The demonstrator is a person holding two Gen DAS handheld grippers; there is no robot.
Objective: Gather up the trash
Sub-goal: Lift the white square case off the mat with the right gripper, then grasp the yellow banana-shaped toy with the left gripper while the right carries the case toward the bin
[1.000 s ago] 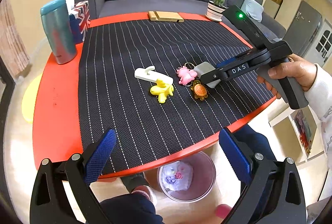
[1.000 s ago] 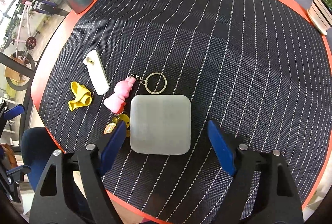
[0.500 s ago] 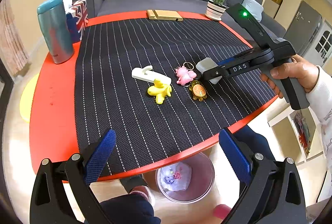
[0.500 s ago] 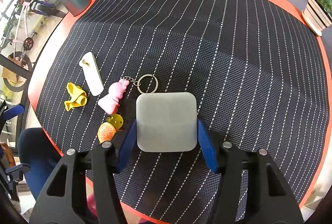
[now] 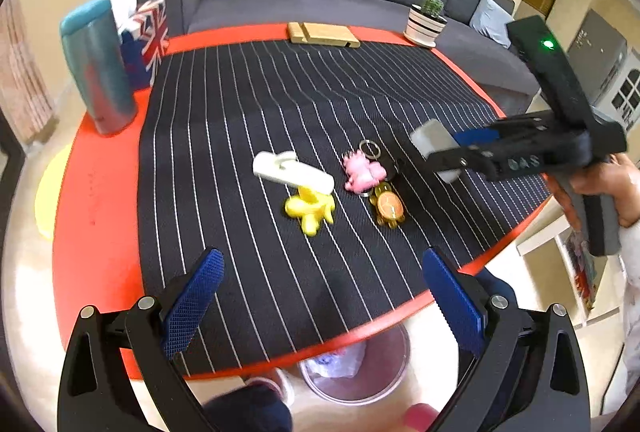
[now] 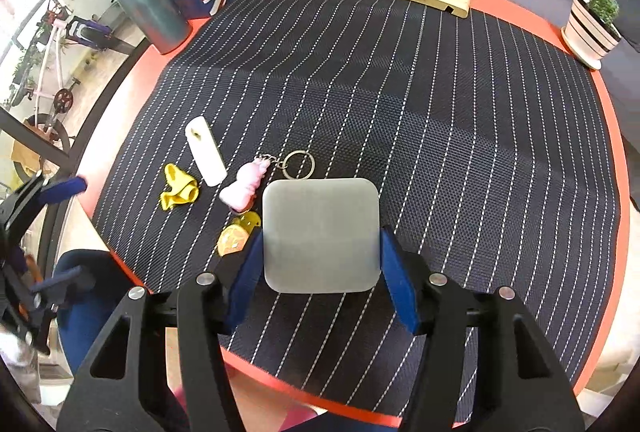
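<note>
Left claw (image 5: pixel 322 306) spread wide, holding nothing, hanging over the near edge of the striped mat (image 5: pixel 280 103). Below that edge, on the floor, a trash bin (image 5: pixel 360 368) with some scraps inside. On the mat ahead, from left to right: white clip (image 5: pixel 292 171), yellow toy (image 5: pixel 310 209) touching it, pink pig keychain (image 5: pixel 362 171), orange turtle (image 5: pixel 387 205). Right claw (image 6: pixel 320 272) pinching a flat gray square (image 6: pixel 322 234) by its two sides, lifted just above the mat, right beside the pig and turtle.
</note>
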